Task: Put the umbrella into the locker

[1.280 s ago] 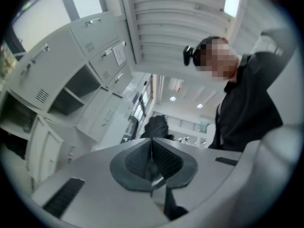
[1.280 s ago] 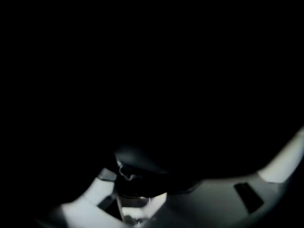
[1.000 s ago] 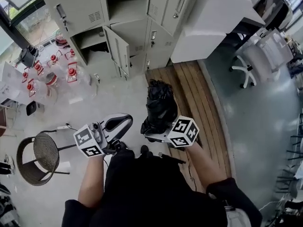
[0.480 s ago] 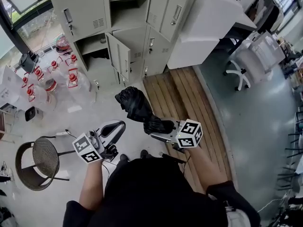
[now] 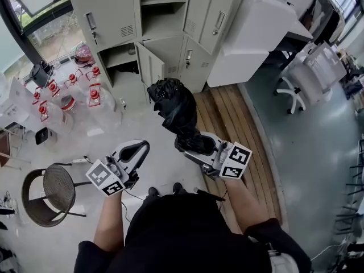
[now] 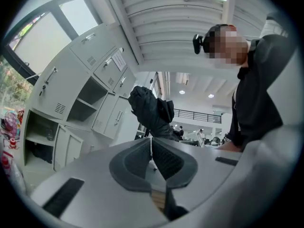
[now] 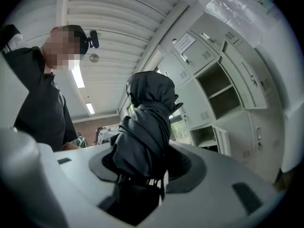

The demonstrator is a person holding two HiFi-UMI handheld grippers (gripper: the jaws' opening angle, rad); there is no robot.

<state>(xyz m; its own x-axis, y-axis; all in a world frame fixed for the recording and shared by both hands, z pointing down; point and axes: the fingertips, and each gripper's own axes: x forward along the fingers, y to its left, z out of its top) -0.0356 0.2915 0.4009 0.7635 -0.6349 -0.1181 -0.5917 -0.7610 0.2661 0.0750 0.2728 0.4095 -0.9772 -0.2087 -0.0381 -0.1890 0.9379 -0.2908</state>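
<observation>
Overhead, the largest item is the bank of pale grey metal lockers (image 5: 108,16) along the top of the head view. Several of its compartments stand open: two stacked in the middle column and one lower down, beside a door hanging ajar (image 5: 147,67). To the right of the lockers stands a large white box-shaped cabinet (image 5: 256,33). In front of it, a strip of brown wooden planks (image 5: 227,112) is set into the grey floor. A round-seated woven chair on a dark metal frame (image 5: 57,186) stands at the lower left, well apart from the lockers. The black folded fabric umbrella (image 5: 177,115) is held out in front of the person, above the edge where the planks meet the grey floor. Its bunched end points toward the lockers, but it is well apart from them and lies in no compartment. The right gripper (image 5: 198,145) is clamped on the umbrella's lower end. In the right gripper view (image 7: 142,163) both dark pads press against the fabric (image 7: 145,122), with the open compartments (image 7: 228,80) beyond. The left gripper (image 5: 139,149) is held beside it, apart from the umbrella. In the left gripper view (image 6: 152,141) its pads meet at the tips with nothing between them. A cluster of small red-and-clear items (image 5: 74,84) sits on the floor at the lockers' left; their type cannot be determined.
</observation>
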